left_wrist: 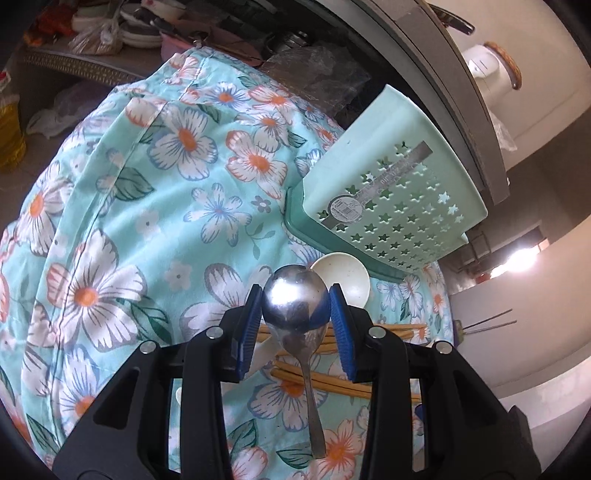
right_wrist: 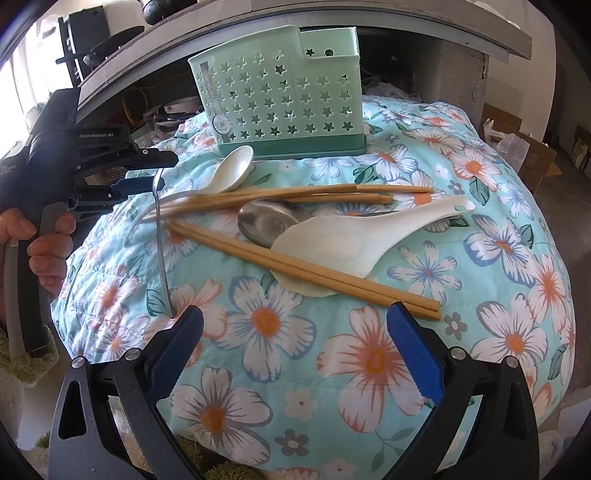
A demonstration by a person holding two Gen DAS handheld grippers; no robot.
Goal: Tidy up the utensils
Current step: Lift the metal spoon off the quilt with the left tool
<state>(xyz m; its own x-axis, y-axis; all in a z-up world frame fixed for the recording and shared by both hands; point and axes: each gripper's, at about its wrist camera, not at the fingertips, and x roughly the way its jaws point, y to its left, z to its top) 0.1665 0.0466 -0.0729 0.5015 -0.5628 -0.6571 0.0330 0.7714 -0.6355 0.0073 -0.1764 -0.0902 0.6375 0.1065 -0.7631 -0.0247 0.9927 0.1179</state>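
Currently a shiny steel spoon (left_wrist: 295, 306) is held in the left gripper (left_wrist: 295, 314), its bowl clamped between the blue pads with the jaws partly closed on it, and its long handle hanging down towards the floral turquoise quilt (right_wrist: 369, 369) without clearly resting on it. From the jaws, the mint-green plastic utensil caddy with star-shaped holes (left_wrist: 391, 195) lies ahead and to the right, just beyond a small white ceramic soup spoon (left_wrist: 347, 277); its open top is not seen from the left wrist, so the spoon's long axis would, it is judged, have to be brought upright over the rim. The left hand is the nearer of the two to the caddy. The right gripper (right_wrist: 295, 354) is held wide open and empty above the near edge of the quilt. Between it and the caddy lie wooden chopsticks (right_wrist: 295, 266), a second steel spoon (right_wrist: 269, 221) and a large white ladle-like spoon (right_wrist: 354, 240). Overhead room is limited by a grey shelf edge (right_wrist: 443, 29) above the caddy.
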